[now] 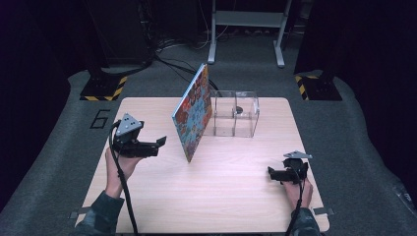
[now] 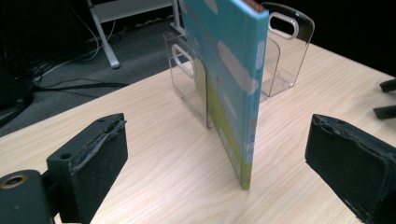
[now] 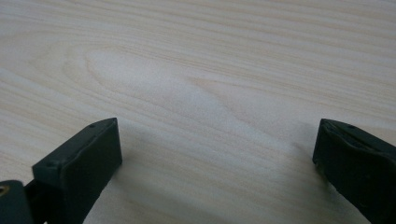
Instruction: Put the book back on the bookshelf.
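Observation:
A book (image 1: 193,112) with a colourful cover stands on its lower edge near the middle of the wooden table (image 1: 221,196). It tilts back against a clear acrylic holder (image 1: 236,114). My left gripper (image 1: 161,143) is open to the left of the book, a short way off and pointing at it. In the left gripper view the book's blue spine edge (image 2: 250,93) rises between the wide black jaws, apart from both, with the clear holder (image 2: 285,51) behind it. My right gripper (image 1: 270,173) rests open near the table's front right, with bare wood between its jaws (image 3: 217,130).
The other gripper's jaw tips (image 2: 386,98) show at the right edge of the left gripper view. Behind the table are a grey desk frame (image 1: 246,19), floor cables (image 1: 167,56) and two yellow-and-black striped stand bases (image 1: 103,88) (image 1: 314,86).

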Motion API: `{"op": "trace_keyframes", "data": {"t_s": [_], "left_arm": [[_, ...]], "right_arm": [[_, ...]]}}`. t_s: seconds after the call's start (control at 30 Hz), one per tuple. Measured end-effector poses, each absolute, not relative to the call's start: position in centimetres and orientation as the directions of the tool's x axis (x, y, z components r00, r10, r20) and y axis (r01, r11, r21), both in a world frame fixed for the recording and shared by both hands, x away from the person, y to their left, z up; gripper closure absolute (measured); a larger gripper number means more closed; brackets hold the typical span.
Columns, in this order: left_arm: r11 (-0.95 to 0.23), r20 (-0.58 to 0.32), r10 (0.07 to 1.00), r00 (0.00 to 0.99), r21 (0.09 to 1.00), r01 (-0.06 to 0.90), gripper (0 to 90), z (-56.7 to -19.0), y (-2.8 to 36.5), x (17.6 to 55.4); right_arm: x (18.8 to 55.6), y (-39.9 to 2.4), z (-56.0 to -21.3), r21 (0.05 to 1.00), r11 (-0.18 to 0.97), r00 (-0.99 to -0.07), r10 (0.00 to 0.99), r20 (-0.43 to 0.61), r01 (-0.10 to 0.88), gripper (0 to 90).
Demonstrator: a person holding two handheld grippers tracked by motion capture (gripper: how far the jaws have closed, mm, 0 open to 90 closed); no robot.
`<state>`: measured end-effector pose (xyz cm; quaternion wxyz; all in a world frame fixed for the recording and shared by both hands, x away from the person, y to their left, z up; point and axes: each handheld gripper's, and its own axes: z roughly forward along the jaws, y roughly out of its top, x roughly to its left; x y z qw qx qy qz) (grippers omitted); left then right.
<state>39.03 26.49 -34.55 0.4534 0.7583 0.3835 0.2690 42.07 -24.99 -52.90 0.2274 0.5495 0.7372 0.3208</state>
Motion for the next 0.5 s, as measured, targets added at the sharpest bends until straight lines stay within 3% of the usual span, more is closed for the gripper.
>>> {"op": "trace_keyframes", "data": {"t_s": [0.5], "left_arm": [[-0.335,0.098,0.860,0.500,0.848,0.411,1.7,-38.6,29.4,36.4]], "right_arm": [[42.0,-25.0,-52.9,0.724,0.195,-0.301,0.953,0.017,0.661,0.3]]}}
